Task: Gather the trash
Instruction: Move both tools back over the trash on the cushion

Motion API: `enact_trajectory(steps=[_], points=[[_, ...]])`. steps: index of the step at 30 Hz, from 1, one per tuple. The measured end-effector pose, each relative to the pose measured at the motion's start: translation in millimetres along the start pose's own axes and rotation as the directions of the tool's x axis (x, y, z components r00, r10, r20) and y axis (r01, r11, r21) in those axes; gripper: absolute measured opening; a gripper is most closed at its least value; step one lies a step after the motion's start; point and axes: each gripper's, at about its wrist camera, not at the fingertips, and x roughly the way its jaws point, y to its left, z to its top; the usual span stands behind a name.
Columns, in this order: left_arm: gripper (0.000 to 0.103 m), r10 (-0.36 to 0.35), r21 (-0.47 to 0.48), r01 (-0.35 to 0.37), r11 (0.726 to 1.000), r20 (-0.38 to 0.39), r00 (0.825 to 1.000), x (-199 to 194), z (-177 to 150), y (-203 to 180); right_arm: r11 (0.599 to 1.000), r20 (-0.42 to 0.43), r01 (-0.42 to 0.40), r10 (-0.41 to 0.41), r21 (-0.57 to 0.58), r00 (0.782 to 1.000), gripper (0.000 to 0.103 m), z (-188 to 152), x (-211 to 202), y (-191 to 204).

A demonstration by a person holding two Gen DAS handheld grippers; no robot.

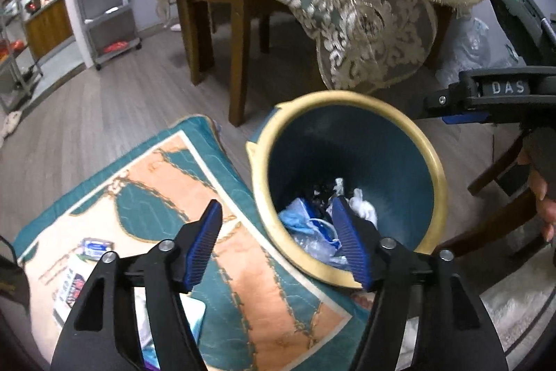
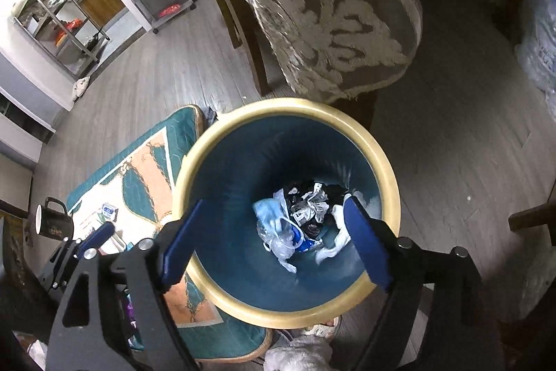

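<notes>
Grey wood floor; bin (image 2: 389, 169) beside mat (image 1: 222, 266). My left gripper (image 1: 278, 246), right gripper (image 2: 271, 242) both wide, empty. Wrappers (image 1: 93, 247) on mat: light, crinkly; pinch edge.

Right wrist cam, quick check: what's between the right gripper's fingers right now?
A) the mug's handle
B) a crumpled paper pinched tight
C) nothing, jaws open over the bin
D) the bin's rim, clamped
C: the right gripper stands open above the trash bin, its blue pads wide apart, and the crumpled trash lies loose at the bottom, untouched.
</notes>
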Motion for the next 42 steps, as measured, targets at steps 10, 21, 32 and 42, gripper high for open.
enact_trajectory(steps=[10,21,32,42], points=[[0.083,0.024,-0.033,-0.021,0.999,0.079,0.997,-39.6,3.9,17.7,0.999,0.070,-0.013,0.015,-0.038,0.997,0.091,1.7,-18.1,28.7],[0.084,0.087,-0.112,-0.075,0.991,0.101,0.991,-73.3,-10.3,60.6,0.994,0.074,-0.038,0.047,-0.107,0.996,0.093,-2.9,-22.1,91.2],[0.085,0.232,-0.258,-0.219,0.941,0.019,0.973,-89.0,-57.7,139.3,0.974,0.040,-0.075,0.085,-0.213,0.996,0.094,-19.6,-7.9,164.2],[0.085,0.299,-0.380,-0.291,0.878,-0.037,0.953,-107.7,-93.4,195.9,0.950,-0.024,-0.115,0.113,-0.289,0.993,0.094,-41.8,9.8,223.4]])
